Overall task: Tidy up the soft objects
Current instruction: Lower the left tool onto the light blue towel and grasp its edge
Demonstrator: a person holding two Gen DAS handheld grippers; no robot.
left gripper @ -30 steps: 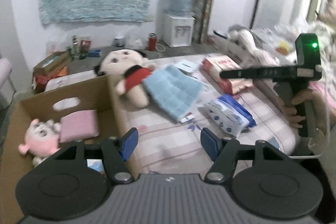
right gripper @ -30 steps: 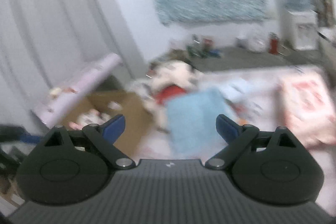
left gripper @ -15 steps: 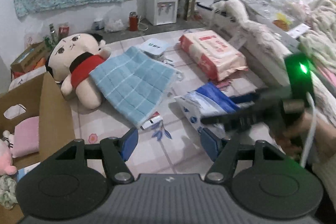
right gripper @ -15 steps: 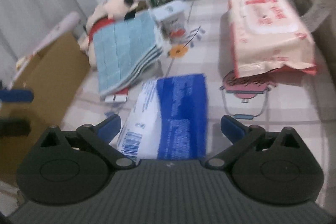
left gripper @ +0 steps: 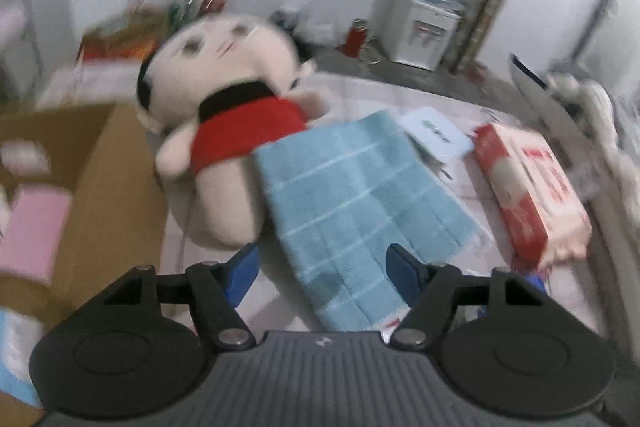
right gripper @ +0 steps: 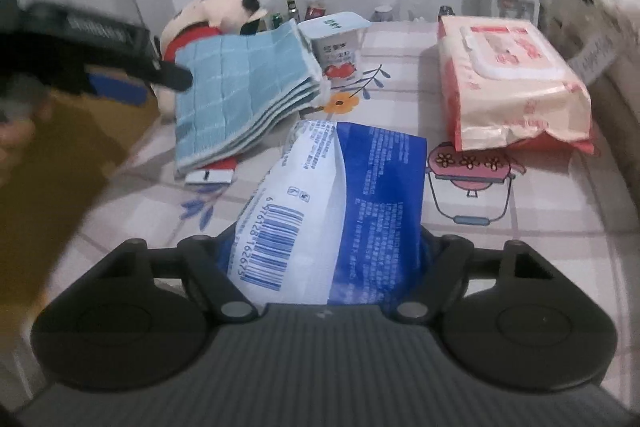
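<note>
A folded light-blue towel (left gripper: 352, 203) lies on the patterned floor mat, with a plush doll in a red top (left gripper: 236, 115) beside it on the left. My left gripper (left gripper: 322, 269) is open and hovers over the towel's near end. In the right wrist view the towel (right gripper: 240, 95) and doll (right gripper: 208, 15) lie at the left. A blue-and-white soft pack (right gripper: 336, 199) lies between the fingers of my right gripper (right gripper: 324, 259), which stands around its near end; I cannot tell whether the pads press it. The left gripper's body (right gripper: 100, 43) shows at far left.
A cardboard box (left gripper: 100, 187) at the left holds a pink cushion (left gripper: 36, 227). A red-and-white wipes pack (right gripper: 508, 79) lies on the right, a white tub (right gripper: 340, 43) behind the towel. A water dispenser (left gripper: 428, 23) and bottles stand at the back wall.
My left gripper has swung left and closer, over the towel and doll. My right gripper has moved forward, so the blue pack now sits between its fingers.
</note>
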